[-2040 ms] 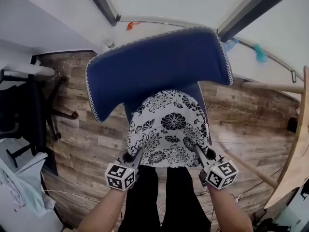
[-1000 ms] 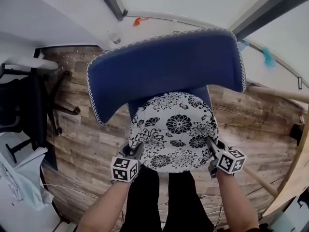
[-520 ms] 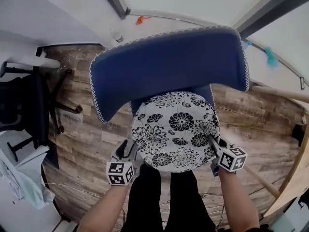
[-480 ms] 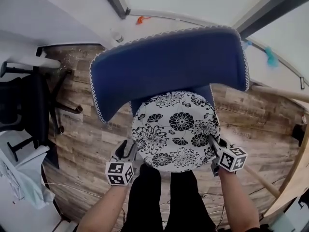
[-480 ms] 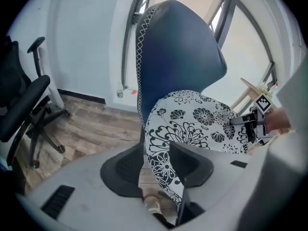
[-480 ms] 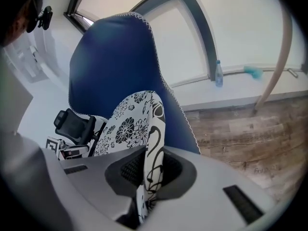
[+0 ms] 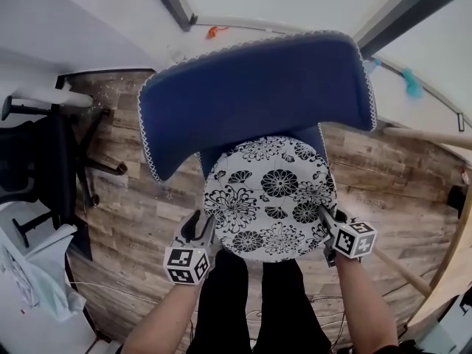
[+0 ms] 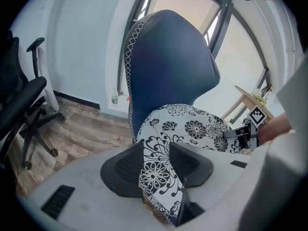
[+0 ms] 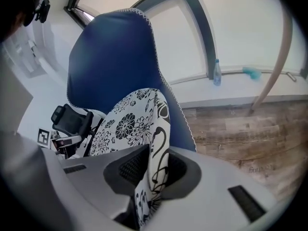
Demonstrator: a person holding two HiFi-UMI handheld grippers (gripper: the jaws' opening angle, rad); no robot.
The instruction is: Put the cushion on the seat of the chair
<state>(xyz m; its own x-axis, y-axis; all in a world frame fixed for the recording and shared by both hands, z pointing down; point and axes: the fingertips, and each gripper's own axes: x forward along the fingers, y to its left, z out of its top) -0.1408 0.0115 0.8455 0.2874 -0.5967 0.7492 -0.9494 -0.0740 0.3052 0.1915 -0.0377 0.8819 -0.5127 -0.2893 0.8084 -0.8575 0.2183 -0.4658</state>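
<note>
The round white cushion [image 7: 269, 198] with black flowers lies on the seat of the blue high-backed chair [image 7: 251, 94]. My left gripper [image 7: 200, 223] is open at the cushion's near left edge. In the left gripper view the cushion [image 8: 192, 126] shows between the wide-spread jaws of that gripper [image 8: 156, 153], with the pads not pressing on it. My right gripper [image 7: 324, 216] is shut on the near right edge. In the right gripper view the cushion's rim [image 9: 156, 129] stands pinched between the pads of that gripper [image 9: 156, 162], in front of the chair's backrest [image 9: 110, 66].
A black office chair [image 7: 44, 161] stands on the wood floor at the left. A light wooden table [image 7: 450, 257] with a slanting leg [image 7: 398, 268] is at the right. The person's dark-trousered legs [image 7: 258, 301] are just in front of the seat. A bottle [image 9: 216, 73] stands on the window sill.
The cushion came down flat onto the seat. My left gripper opened, let go of the edge and drew back a little. The right gripper kept its hold.
</note>
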